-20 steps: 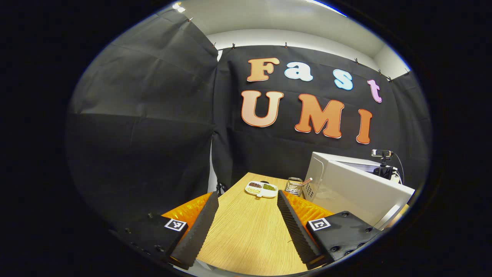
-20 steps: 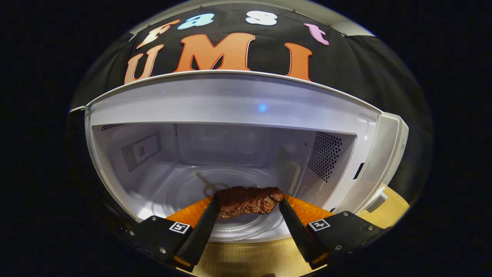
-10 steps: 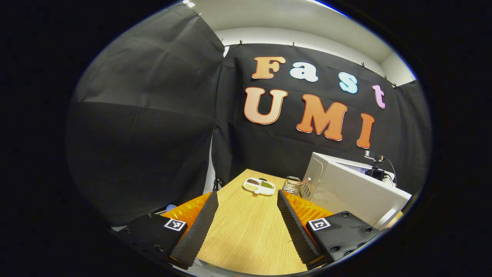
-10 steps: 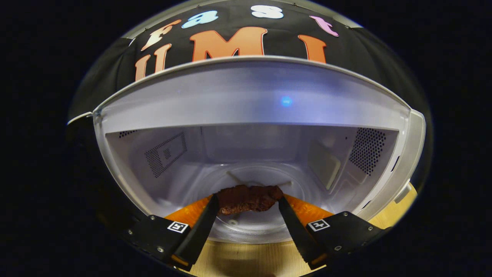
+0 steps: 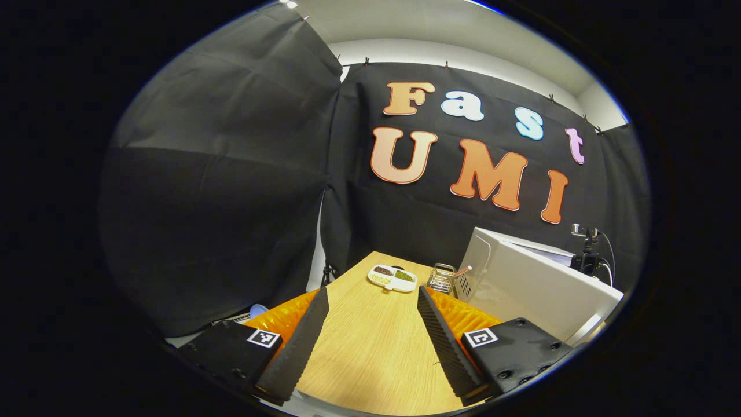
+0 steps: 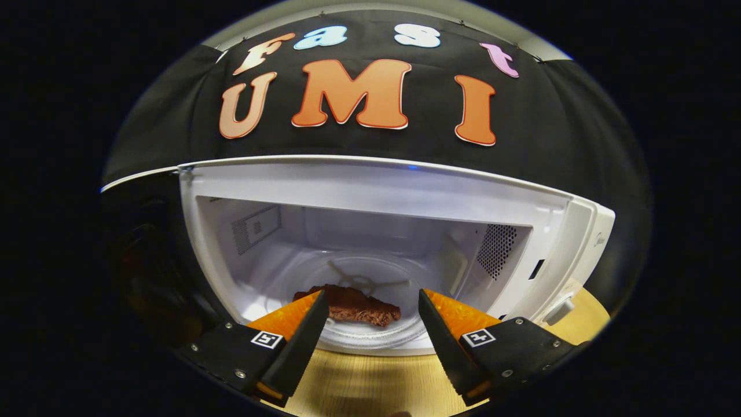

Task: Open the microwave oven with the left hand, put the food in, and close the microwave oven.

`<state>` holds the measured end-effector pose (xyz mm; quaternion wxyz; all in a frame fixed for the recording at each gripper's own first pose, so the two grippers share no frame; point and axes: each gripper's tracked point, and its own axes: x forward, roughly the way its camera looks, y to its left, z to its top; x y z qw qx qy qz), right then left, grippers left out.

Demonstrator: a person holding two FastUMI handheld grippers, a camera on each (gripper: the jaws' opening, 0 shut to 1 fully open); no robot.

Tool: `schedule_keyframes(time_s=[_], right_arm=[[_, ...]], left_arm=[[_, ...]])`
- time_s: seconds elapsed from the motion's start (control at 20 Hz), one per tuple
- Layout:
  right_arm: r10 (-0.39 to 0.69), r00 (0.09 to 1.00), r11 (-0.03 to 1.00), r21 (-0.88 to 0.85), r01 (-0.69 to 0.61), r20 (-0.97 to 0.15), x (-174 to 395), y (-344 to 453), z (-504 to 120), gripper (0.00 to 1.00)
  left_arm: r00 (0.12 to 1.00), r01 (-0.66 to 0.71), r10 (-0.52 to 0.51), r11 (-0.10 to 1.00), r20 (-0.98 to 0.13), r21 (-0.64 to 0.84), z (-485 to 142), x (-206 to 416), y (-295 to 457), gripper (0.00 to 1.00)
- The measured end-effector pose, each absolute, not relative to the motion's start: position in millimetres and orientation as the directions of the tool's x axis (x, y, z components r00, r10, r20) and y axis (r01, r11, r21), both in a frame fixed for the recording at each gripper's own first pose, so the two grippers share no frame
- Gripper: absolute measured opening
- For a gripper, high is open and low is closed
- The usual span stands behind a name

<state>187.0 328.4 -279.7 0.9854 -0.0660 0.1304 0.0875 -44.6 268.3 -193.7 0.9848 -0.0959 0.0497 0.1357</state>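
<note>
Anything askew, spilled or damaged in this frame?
Nothing spilled or damaged. The meat lies on the glass turntable left of center inside the open microwave, which fits the task. The right gripper is open in front of it; the left gripper is open over the table.

Light wood-grain table (image 5: 370, 347), running back to the black cloth. Sitting on it at the far end were a white divided dish (image 5: 392, 278) with little heaps in it, a wire basket (image 5: 441, 279) right beside that, and the white microwave (image 5: 521, 284) along the right edge.
</note>
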Motion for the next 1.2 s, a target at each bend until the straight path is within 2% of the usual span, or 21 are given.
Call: schedule_keyframes(time_s=[0.15, 0.45, 0.85, 1.2], right_arm=[[0.206, 0.959, 0.966, -0.115, -0.231, -0.194, 159.9, 319.4, -242.1, 0.95], [0.258, 0.952, 0.96, -0.069, -0.272, -0.167, 106.0, 264.7, -193.0, 0.95], [0.136, 0.987, 0.988, -0.068, -0.141, -0.084, 60.2, 124.0, -133.3, 0.95], [0.088, 0.995, 0.995, -0.04, -0.09, -0.048, 17.4, 50.1, -121.9, 0.95]], left_arm=[[0.965, -0.252, 0.234, 0.953, -0.119, -0.17, -192.1, -39.8, 252.1, 0.98], [0.978, -0.203, 0.194, 0.971, -0.078, -0.127, -180.3, -35.7, 221.9, 0.98], [0.979, -0.178, 0.171, 0.982, -0.113, -0.059, -200.0, -32.7, 179.9, 0.98], [0.982, -0.112, 0.11, 0.994, -0.152, -0.005, -213.0, -32.4, 123.6, 0.98]])
